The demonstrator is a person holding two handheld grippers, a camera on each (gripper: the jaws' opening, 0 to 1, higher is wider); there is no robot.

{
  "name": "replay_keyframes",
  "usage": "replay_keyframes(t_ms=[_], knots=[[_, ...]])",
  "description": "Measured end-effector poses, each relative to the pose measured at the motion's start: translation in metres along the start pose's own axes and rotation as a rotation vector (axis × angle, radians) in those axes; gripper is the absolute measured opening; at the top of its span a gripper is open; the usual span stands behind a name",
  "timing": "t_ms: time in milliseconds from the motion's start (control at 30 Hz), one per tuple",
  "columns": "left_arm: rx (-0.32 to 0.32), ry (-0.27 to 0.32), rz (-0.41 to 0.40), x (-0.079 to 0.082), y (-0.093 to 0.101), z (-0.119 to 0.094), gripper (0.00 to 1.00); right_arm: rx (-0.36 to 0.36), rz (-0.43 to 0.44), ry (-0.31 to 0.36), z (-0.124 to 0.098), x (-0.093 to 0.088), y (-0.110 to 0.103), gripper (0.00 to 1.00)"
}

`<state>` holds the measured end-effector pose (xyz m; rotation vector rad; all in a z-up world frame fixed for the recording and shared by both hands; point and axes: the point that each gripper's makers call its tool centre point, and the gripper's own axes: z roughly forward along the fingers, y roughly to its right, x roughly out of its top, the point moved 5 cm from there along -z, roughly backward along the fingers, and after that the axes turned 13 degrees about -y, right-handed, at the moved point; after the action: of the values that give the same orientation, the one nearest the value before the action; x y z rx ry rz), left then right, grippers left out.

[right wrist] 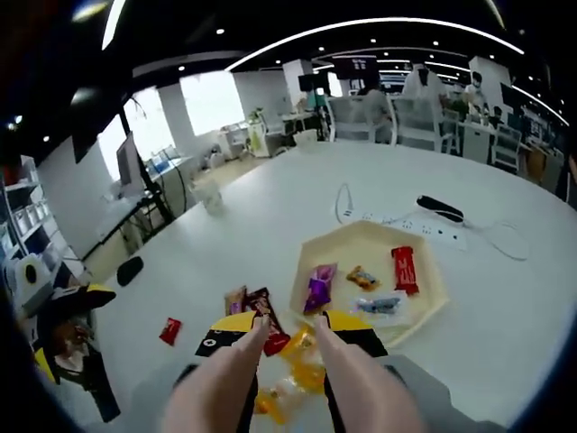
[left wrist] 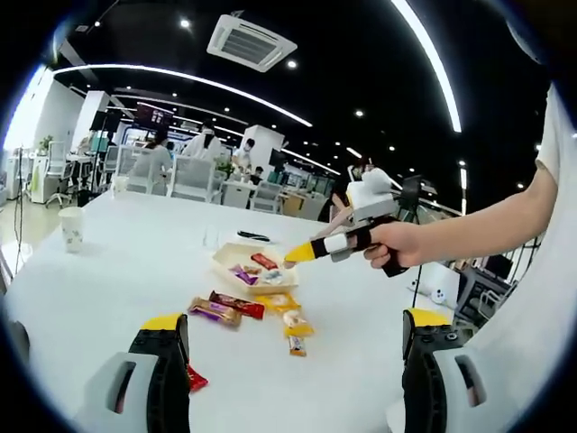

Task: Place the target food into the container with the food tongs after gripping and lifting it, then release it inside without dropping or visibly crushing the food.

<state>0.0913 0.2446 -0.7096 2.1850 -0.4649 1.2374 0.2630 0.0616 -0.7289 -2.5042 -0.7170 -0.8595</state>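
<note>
The right gripper (right wrist: 290, 336) holds a pair of food tongs (right wrist: 297, 383), its jaws closed on the 2 pale arms that run forward from the bottom of the right gripper view. The tong tips stand slightly apart with nothing between them, hovering over a yellow-wrapped snack (right wrist: 305, 347) lying on the white table (right wrist: 270, 207), just short of the tray (right wrist: 424, 311).

The tray, a pale hexagonal container, sits at about 1 o'clock from the tong tips and already holds 4 wrapped sweets, among them a purple one (right wrist: 318, 287) and a red bar (right wrist: 405, 269). A dark red bar (right wrist: 268, 325) lies at 10 o'clock of the tips, touching another wrapper.

In the left gripper view, the left gripper (left wrist: 297, 347) hangs wide open and empty, low over the table.

The snacks look light, soft inside and clad in slick, crinkly film, so they probably slip easily and dent under pressure. A gentle pinch across the middle of the yellow packet, on its short axis, seems safest.
</note>
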Motion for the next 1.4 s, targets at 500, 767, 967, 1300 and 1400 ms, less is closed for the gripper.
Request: replay_keyframes(t_ms=[500,767,967,1300,1400], knots=[[0.011,0.001,-0.016,-0.003,-0.002,-0.002,0.99,0.039,-0.033,-0.042,0.003,-0.019,-0.01,0.27],[0.009,-0.003,-0.019,-0.004,-0.002,-0.002,0.99,0.051,-0.035,-0.069,0.003,-0.034,-0.013,0.27],[-0.001,0.005,-0.02,-0.004,0.0,-0.002,0.99,0.054,-0.017,-0.076,0.003,-0.04,-0.014,0.27],[-0.004,0.008,-0.028,-0.007,0.0,-0.003,0.99,0.073,-0.057,-0.099,0.005,-0.049,-0.025,0.27],[-0.003,0.009,-0.028,-0.006,-0.001,-0.003,0.99,0.08,-0.063,-0.106,0.005,-0.052,-0.028,0.27]])
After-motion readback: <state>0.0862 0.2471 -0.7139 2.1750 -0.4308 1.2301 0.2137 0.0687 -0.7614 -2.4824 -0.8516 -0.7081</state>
